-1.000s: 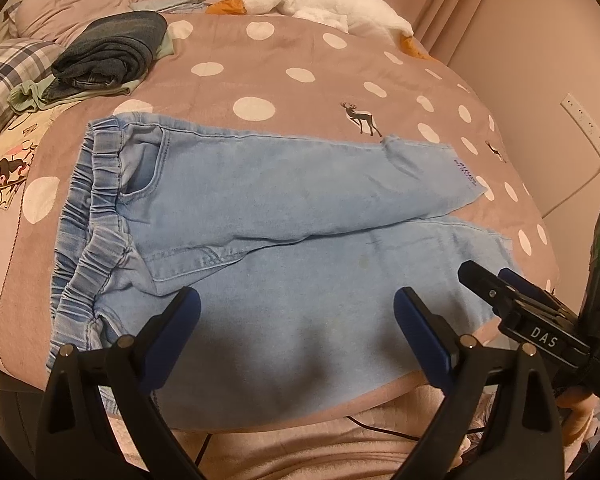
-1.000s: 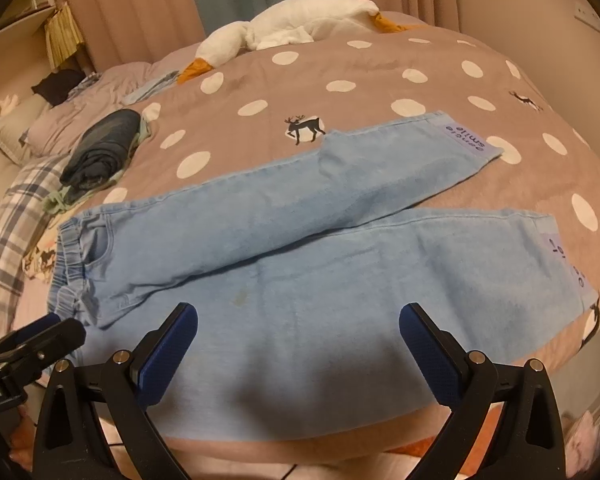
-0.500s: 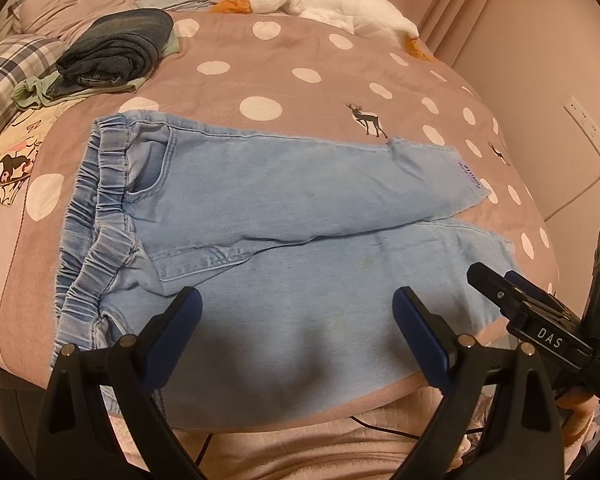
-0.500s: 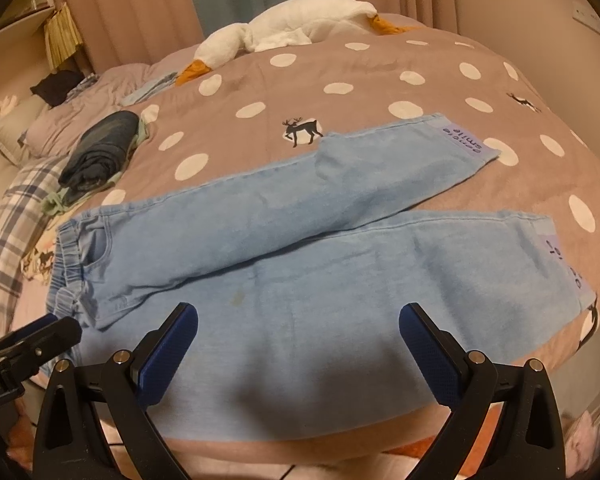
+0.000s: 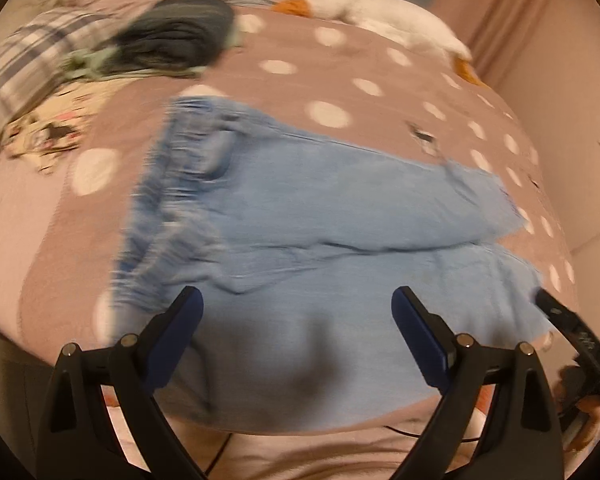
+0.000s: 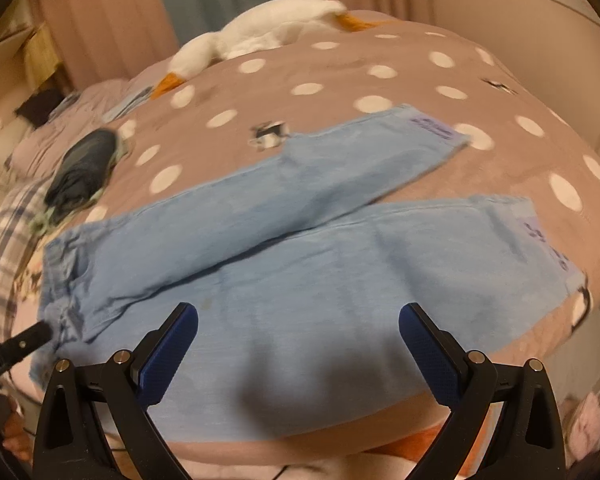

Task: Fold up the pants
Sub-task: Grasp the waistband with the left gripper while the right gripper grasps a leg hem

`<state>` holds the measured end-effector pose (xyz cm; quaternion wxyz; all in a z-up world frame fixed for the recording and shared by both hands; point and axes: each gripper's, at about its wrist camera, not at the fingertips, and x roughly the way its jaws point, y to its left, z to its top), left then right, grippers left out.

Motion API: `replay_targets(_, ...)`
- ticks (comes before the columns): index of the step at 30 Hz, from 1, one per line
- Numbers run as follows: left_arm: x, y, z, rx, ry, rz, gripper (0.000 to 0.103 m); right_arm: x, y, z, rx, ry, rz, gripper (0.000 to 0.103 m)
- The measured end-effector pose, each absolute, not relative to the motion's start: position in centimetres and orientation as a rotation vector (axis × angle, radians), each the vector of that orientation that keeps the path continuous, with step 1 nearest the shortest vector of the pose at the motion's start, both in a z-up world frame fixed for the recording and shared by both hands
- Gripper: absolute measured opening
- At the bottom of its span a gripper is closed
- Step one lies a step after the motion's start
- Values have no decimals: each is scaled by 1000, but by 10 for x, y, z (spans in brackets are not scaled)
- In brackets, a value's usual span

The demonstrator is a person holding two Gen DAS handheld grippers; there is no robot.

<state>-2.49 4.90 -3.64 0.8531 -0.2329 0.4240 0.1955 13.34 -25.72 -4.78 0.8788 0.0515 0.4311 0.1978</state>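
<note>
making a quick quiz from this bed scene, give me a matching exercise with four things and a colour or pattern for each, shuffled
Things:
1. pants
2. goose plush
3. blanket
4. folded clothes pile

Colours or patterns:
A. white with an orange beak
B. dark navy
C. light blue denim
D. pinkish brown with white dots

Pairs: 1-C, 2-A, 3-D, 4-B

Spotted bed (image 6: 340,72) carries jeans (image 6: 300,264), goose plush (image 6: 260,36).
</note>
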Motion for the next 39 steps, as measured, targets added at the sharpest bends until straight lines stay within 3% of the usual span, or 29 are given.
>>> replay_targets(4, -54, 77, -45, -521, 893, 560, 95, 155, -315, -56, 218, 918, 309, 92)
replay_targets(9, -86, 104, -70, -609, 942, 674, 94, 184, -398, -77, 391, 964, 117, 89)
replay_targets(11, -91, 110, -80, -665, 948, 670, 89, 189, -419, -87, 422, 989, 45, 89)
replay_targets(14, -96, 118, -95, -780, 944, 620, 71, 199, -446, -110, 507, 1034, -22, 87)
replay_targets(16, -95, 120, -100, -849, 933, 579, 44, 204, -454, -124, 573, 1065, -14, 80)
replay_targets(19, -98, 122, -101, -904, 904, 571, 32, 211, -453, -135, 624, 1073, -1, 72)
replay_targets(20, -100, 123, -100, -909, 894, 569, 31, 213, -452, -132, 590, 1055, -10, 57)
replay_targets(21, -102, 125, -98, -920, 876, 561, 30, 216, -450, -128, 568, 1042, -7, 35)
replay_targets(23, -106, 130, -90, -945, 835, 548, 28, 226, -446, -121, 593, 1048, 30, 15)
replay_targets(31, -116, 148, -76, -908, 806, 540, 27, 210, -449, -29, 586, 777, 194, 13)
replay_targets(35, -114, 153, -113, -942, 914, 550, 29, 208, -453, -71, 545, 890, 77, 13)
replay_targets(39, -110, 151, -114, -901, 936, 536, 32, 220, -448, -125, 503, 1042, -12, 13)
